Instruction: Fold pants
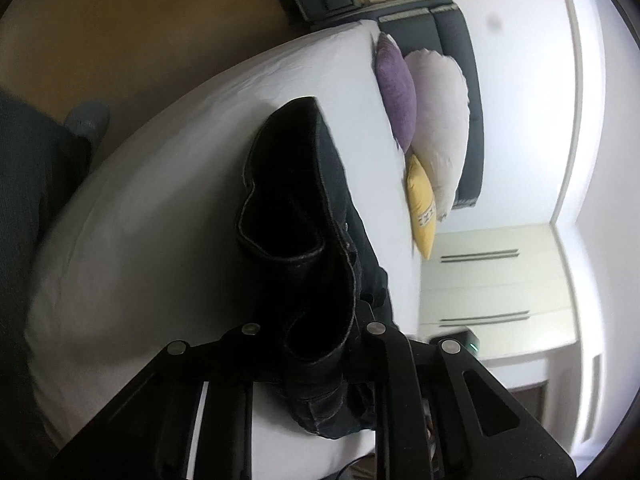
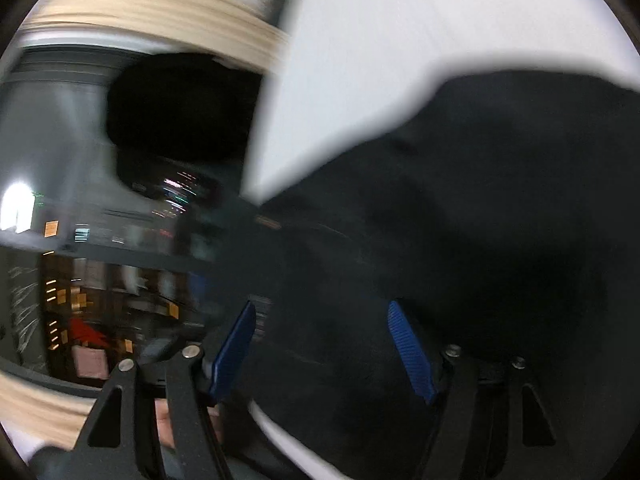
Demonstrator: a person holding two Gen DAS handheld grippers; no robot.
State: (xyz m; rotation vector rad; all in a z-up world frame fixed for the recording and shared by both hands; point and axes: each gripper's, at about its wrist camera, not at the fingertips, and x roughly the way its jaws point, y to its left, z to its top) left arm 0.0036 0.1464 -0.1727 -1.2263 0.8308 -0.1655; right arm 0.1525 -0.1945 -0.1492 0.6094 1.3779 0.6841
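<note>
Dark denim pants (image 1: pixel 296 208) lie bunched on the white bed (image 1: pixel 160 220), one folded edge raised toward the camera. My left gripper (image 1: pixel 320 344) is shut on this fabric, and the cloth hides its fingertips. In the blurred right wrist view the pants (image 2: pixel 480 200) spread as a dark mass over the white sheet (image 2: pixel 360 60). My right gripper (image 2: pixel 320 344) is open just above them. Its blue pads (image 2: pixel 236 344) stand wide apart, with dark cloth beneath and between them, and neither presses on it.
Purple (image 1: pixel 396 88), white (image 1: pixel 440 120) and yellow (image 1: pixel 422 208) pillows lean on a dark headboard (image 1: pixel 460 32). A white drawer unit (image 1: pixel 492 280) stands beside the bed. A person's shoe (image 1: pixel 86 120) rests on the brown floor. Blurred dark shelves (image 2: pixel 100 280) lie past the bed's edge.
</note>
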